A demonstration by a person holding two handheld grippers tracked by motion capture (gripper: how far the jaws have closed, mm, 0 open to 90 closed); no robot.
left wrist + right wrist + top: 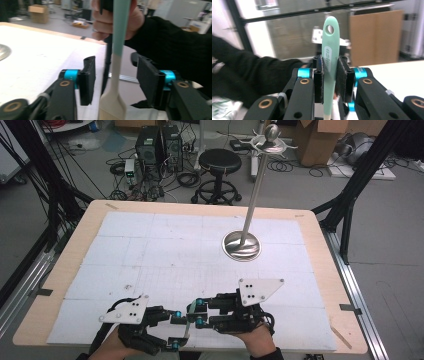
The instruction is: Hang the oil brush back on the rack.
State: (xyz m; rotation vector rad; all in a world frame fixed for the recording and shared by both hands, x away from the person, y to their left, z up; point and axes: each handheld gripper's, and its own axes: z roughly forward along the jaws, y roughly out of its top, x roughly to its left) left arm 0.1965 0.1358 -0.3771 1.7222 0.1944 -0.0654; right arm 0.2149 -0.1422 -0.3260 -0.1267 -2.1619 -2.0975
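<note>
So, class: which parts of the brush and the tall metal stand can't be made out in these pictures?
- Brush bristles: cut off by the bottom edge in the left gripper view.
- Brush in the high view: too small, tucked between the left gripper and the right gripper.
- Metal stand top hooks: too small and blurred to count.

The brush (330, 65) has a smooth, matt mint-green plastic handle that turns cream lower down. The right tool (330, 75) is matt black plastic with rough dark pads and glossy blue anodised metal pins. The stand (242, 245) is polished, mirror-bright metal. The desk (85, 227) is pale wood under matt white sheets.
</note>
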